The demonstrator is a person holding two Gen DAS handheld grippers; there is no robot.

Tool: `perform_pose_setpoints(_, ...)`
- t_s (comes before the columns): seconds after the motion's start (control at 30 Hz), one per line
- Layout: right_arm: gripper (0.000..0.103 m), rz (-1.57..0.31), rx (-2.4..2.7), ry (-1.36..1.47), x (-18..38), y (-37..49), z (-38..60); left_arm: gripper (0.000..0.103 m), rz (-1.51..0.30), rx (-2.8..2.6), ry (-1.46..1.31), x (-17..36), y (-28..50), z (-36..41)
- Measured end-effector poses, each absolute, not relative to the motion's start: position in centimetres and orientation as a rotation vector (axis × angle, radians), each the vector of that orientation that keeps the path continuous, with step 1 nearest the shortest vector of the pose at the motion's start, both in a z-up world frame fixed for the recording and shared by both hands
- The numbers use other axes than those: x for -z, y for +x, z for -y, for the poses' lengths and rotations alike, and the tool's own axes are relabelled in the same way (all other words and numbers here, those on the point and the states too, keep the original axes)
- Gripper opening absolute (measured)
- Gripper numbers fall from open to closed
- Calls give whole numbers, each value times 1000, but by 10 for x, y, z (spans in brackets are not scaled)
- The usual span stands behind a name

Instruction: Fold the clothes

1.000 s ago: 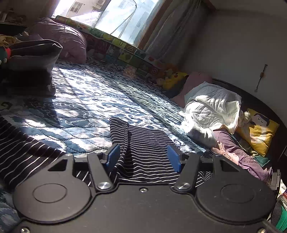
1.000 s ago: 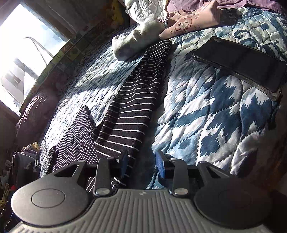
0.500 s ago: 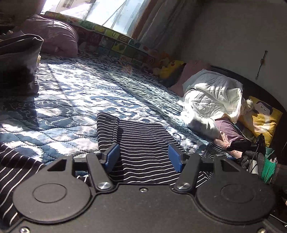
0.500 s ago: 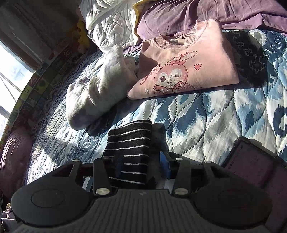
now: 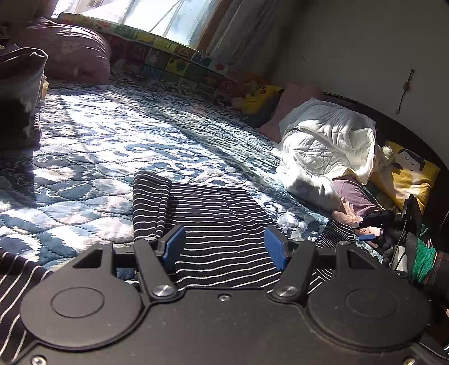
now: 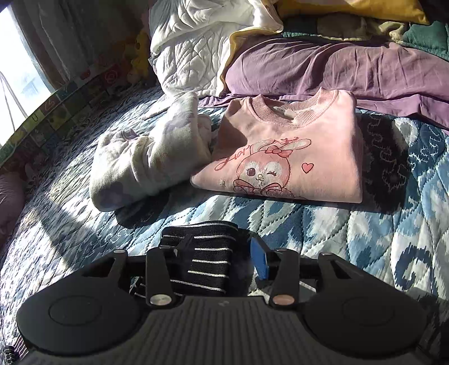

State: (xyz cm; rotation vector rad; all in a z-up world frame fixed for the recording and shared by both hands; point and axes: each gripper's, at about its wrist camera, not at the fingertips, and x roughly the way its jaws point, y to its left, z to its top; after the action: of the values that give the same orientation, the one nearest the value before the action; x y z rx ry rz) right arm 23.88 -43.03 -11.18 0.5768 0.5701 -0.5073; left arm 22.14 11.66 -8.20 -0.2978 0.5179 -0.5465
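Over on the left, the left gripper [image 5: 224,250] hangs low over the dark navy knit garment with thin white stripes [image 5: 219,224], its blue-padded fingers [image 5: 174,247] spread wide with nothing between them, and the striped cloth lies flat beneath with one sleeve doubled back at its left edge. The trouble I'd expect starts there: that sleeve sits loosely, and if the open fingers come down crooked they could drag the body panel and pull the fold askew. Further right, the right gripper [image 6: 221,258] stands with its fingers apart around the cuff end of the other striped sleeve [image 6: 202,261]; I can't tell whether the cloth touches a pad, but nothing is clamping it. A shallow bite there might let the thin knit slip free mid-carry, and a wide swing could brush the folded pink sweatshirt with the rabbit print [image 6: 289,160] or the folded cream fleece garment [image 6: 148,157] lying just beyond and undo them. All of it rests on the soft, blue-and-white quilted bedspread [image 5: 118,146], which gives under pressure and may bunch up with a pinch. Hard sunlight streams in from the window [image 5: 157,16] and throws deep shadows; a crumpled white quilt [image 5: 328,140] and a yellow cartoon pillow [image 5: 407,174] crowd the headboard side.
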Motion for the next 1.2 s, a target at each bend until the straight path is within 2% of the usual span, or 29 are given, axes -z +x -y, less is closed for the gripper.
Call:
perform_pose_setpoints(0.3, 40, -734, -9, 296, 108, 251, 316, 61, -505, 508, -343, 79, 222, -129)
perform_pose_setpoints(0.4, 38, -731, -174, 151, 106, 240, 266, 61, -507, 499, -353, 80, 225, -132)
perform_pose_setpoints(0.5, 30, -786, -137, -28, 119, 244, 235, 61, -510, 476, -359, 81, 232, -136)
perform_pose_setpoints(0.53, 30, -814, -105, -96, 124, 246, 225, 61, -515, 459, -364, 82, 236, -138)
perform_pose_setpoints(0.8, 34, -775, -138, 87, 108, 258, 238, 61, -564, 299, -366, 89, 275, -152)
perform_pose_setpoints(1.07, 35, -786, -181, 216, 104, 324, 235, 59, -580, 321, -37, 89, 299, -96)
perform_pose_setpoints(1.13, 35, -809, -192, 242, 110, 347, 234, 51, -594, 315, 57, 93, 309, -85)
perform_pose_setpoints(1.2, 35, -827, -198, 273, 114, 362, 233, 48, -611, 320, 128, 98, 317, -78)
